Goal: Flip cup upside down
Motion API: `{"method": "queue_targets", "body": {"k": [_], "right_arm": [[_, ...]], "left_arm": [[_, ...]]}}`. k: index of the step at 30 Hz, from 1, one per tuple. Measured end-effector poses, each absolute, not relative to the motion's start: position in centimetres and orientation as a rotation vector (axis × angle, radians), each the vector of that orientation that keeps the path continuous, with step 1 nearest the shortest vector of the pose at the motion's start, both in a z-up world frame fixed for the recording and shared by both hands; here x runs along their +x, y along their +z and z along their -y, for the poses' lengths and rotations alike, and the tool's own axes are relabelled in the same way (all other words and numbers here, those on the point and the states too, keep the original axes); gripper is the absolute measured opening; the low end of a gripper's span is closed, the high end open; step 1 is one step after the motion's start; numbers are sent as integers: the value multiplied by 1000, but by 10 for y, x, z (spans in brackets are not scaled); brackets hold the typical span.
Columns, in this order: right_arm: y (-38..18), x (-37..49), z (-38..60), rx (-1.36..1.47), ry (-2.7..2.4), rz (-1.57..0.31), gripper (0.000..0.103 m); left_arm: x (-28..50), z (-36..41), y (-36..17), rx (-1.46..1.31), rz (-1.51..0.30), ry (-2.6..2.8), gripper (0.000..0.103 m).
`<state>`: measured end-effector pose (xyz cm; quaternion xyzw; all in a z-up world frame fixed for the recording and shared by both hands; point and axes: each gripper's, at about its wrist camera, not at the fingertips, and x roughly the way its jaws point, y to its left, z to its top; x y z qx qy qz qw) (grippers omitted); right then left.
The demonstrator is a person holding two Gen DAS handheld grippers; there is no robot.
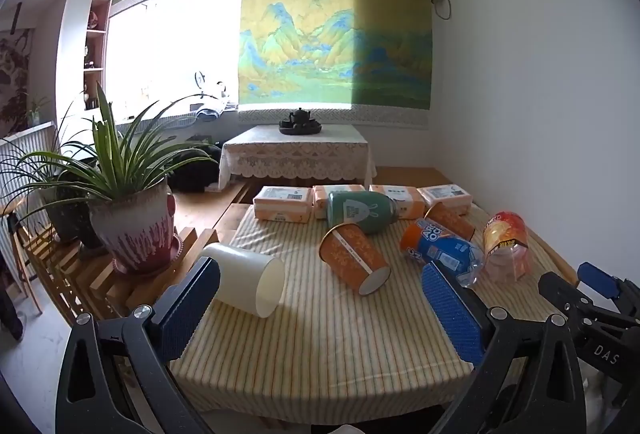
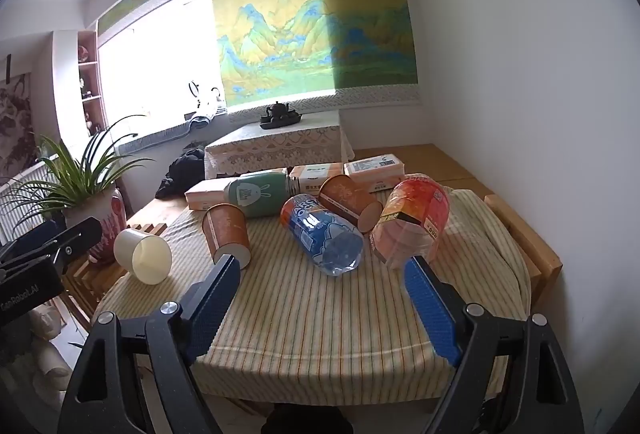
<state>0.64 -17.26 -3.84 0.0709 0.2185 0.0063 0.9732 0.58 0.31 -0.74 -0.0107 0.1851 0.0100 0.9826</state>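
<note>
A cream cup point(image 1: 250, 280) lies on its side at the left edge of the striped tablecloth point(image 1: 320, 346), mouth toward me; it also shows in the right wrist view point(image 2: 143, 255). An orange paper cup point(image 1: 354, 258) lies on its side mid-table, also seen in the right wrist view point(image 2: 227, 234). A second orange cup point(image 2: 349, 202) lies farther back. My left gripper point(image 1: 320, 308) is open and empty, its left finger just in front of the cream cup. My right gripper point(image 2: 322, 298) is open and empty above the table's near half.
A blue plastic bottle point(image 2: 324, 234), a green flask point(image 2: 258, 195), a red-labelled clear tub point(image 2: 412, 220) and several tissue packs point(image 1: 284, 203) lie on the table. A potted plant point(image 1: 132, 218) stands on a wooden rack at left. A wall is at right.
</note>
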Motion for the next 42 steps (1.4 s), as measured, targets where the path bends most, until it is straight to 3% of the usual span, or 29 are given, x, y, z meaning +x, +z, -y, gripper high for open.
{"method": "queue_targets", "body": {"k": [42], "right_arm": [[-41, 13, 169, 138, 28, -466, 81]], "left_arm": [[15, -8, -13, -29, -392, 23, 102]]}}
